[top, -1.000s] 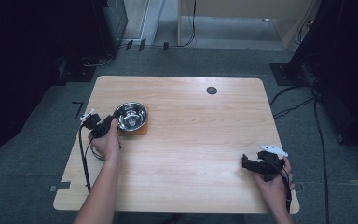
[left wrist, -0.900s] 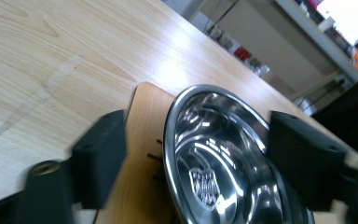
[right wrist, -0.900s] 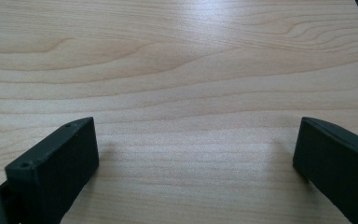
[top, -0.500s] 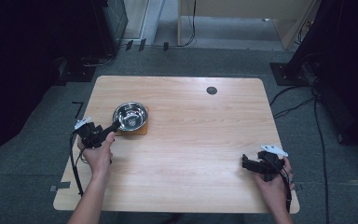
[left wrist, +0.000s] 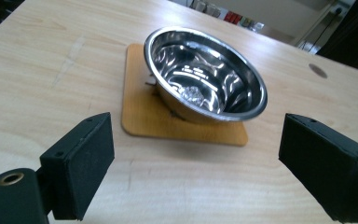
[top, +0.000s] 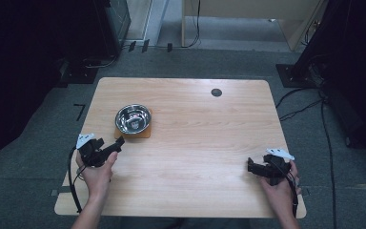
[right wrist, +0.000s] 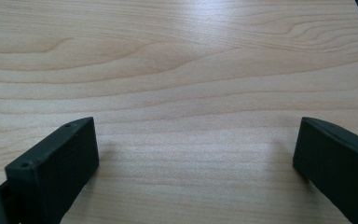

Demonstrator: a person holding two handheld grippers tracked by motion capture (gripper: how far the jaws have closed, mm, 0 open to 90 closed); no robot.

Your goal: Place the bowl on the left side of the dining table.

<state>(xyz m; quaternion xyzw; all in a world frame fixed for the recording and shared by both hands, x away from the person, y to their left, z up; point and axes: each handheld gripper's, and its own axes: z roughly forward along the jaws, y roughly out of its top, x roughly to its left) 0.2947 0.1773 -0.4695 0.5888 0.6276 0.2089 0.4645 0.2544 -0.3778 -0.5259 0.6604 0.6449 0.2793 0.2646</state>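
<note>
A shiny steel bowl [top: 133, 119] stands on a thin orange-brown square mat [top: 139, 133] at the left middle of the wooden table [top: 195, 143]. My left gripper [top: 117, 144] hovers just short of the mat's near-left corner, open and holding nothing, and points at the bowl. In the left gripper view the bowl [left wrist: 205, 77] and the mat [left wrist: 142, 114] lie ahead of the open left gripper [left wrist: 196, 126]. A bright glint sits in the bowl's bottom; I cannot tell what it is. My right gripper [top: 250, 166] rests open near the front right corner. The right gripper [right wrist: 196, 135] has bare wood between its jaws.
A small dark round hole [top: 216, 92] sits in the tabletop near the far right edge. Cables [top: 295, 102] run over the grey floor at the right, and dark equipment stands along both sides of the table.
My left gripper has drawn back from the bowl toward the near left edge of the table. The bowl stays on its mat. The right gripper has not moved.
</note>
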